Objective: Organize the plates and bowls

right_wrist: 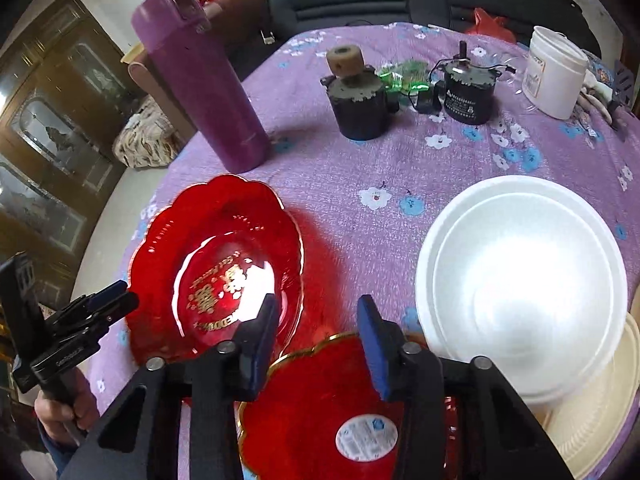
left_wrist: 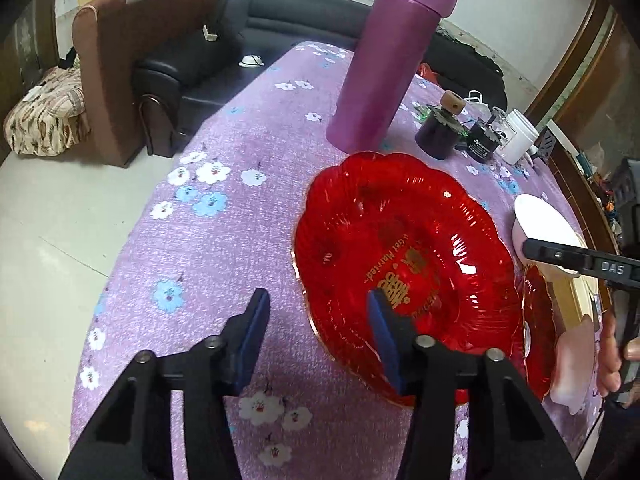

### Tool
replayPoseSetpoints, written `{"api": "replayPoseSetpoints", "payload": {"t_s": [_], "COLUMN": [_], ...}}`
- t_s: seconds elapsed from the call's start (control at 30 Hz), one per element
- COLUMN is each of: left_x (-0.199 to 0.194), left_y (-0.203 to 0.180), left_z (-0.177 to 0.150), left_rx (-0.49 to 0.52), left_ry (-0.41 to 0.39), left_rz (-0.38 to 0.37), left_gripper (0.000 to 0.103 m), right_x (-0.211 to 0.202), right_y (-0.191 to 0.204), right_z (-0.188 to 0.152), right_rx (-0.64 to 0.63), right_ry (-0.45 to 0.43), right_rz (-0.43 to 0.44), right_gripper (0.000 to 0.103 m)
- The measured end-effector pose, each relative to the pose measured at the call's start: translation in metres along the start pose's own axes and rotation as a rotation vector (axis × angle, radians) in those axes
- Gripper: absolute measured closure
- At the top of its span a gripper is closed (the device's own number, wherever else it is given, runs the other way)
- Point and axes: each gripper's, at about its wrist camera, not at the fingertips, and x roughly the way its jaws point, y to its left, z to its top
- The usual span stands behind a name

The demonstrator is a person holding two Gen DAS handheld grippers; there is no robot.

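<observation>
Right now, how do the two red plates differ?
The far red plate lies face up, showing gold lettering; the near red plate shows a round white sticker and no lettering, so it looks upside down. The far one lies flat on the purple cloth, clear of other dishes; the near one sits directly under the right gripper, its edge beside the white bowl. Both are translucent red with scalloped, gold-trimmed rims.

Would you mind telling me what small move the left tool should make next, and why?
Probably close the left tool on the near rim of the red scalloped plate. It is open, one finger over the plate's inside and the other outside over the purple tablecloth, so the rim seems to lie between them. The right tool hovers open over the second red plate.
</observation>
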Motion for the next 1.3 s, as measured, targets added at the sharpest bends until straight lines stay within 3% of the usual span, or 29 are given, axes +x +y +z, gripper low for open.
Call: {"api": "replayPoseSetpoints", "payload": {"t_s": [0.43,0.5,0.87,1.17,1.3], "left_x": [0.023,0.024,0.004,-0.028,-0.046], "left_y": [-0.004,-0.006,-0.002,0.025,0.033], "left_z": [0.003,0.003,-0.014,-0.056,-0.080], "left_rx": [0.011,0.020,0.044,0.015,0.013], "left_ry": [0.011,0.008,-0.015,-0.023,-0.032], "left_rz": [0.034,0.046,0.088,0.127,0.144], "left_gripper": [0.087,0.087,0.087,0.086,0.081], "right_x": [0.027,0.028,0.017,0.019,0.022], "right_y": [0.015,0.018,0.035,0.068,0.081], "right_z": [0.003,0.001,-0.017,-0.050,-0.072], "right_rx": [-0.049,-0.055,-0.067,-0.114,-0.152], "right_ry": [0.039,0.041,0.026,0.062,0.078], "right_rz": [-0.068,-0.068,-0.032,0.042,0.070], "right_gripper": [0.088,0.092,0.093,0.092,0.092]}}
